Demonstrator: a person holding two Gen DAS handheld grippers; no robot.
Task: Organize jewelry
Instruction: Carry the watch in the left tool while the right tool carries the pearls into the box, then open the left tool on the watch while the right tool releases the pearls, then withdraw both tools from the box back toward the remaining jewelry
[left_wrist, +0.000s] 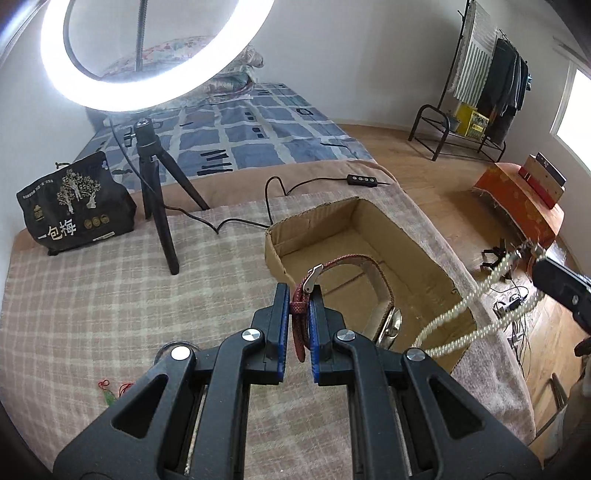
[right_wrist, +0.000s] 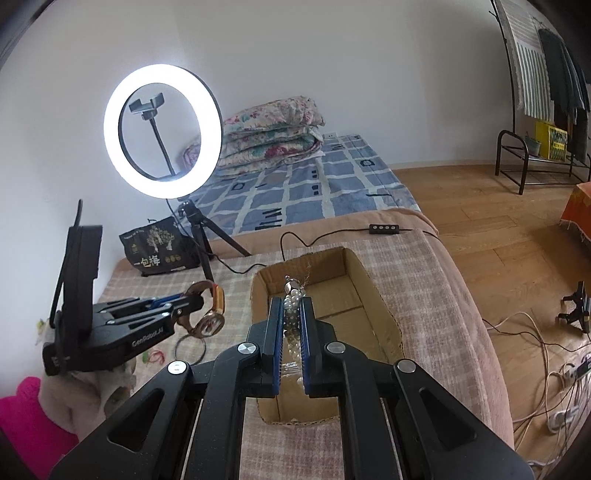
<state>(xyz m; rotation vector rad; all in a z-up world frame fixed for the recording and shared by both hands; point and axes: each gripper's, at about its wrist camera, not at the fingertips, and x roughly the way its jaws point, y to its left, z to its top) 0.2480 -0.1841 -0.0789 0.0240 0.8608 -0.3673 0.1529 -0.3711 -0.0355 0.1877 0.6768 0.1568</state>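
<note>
My left gripper (left_wrist: 300, 295) is shut on the red strap of a wristwatch (left_wrist: 369, 266). The strap loops over the near left corner of an open cardboard box (left_wrist: 436, 254), and the watch's metal case hangs below it. In the right wrist view the same left gripper (right_wrist: 194, 301) holds the watch (right_wrist: 212, 323) left of the box (right_wrist: 365, 280). My right gripper (right_wrist: 291, 306) is shut on a pearl necklace (right_wrist: 293, 295) above the box's near end. In the left wrist view the pearl necklace (left_wrist: 472, 299) drapes from the right gripper (left_wrist: 526, 253) down into the box.
A ring light on a tripod (right_wrist: 162, 129) and a black snack bag (right_wrist: 159, 251) stand at the back of the checked cloth (left_wrist: 110, 295). A bangle (right_wrist: 190, 349) lies on the cloth. A cable with a remote (right_wrist: 386, 229) runs behind the box. Wires cover the floor (right_wrist: 535, 350) on the right.
</note>
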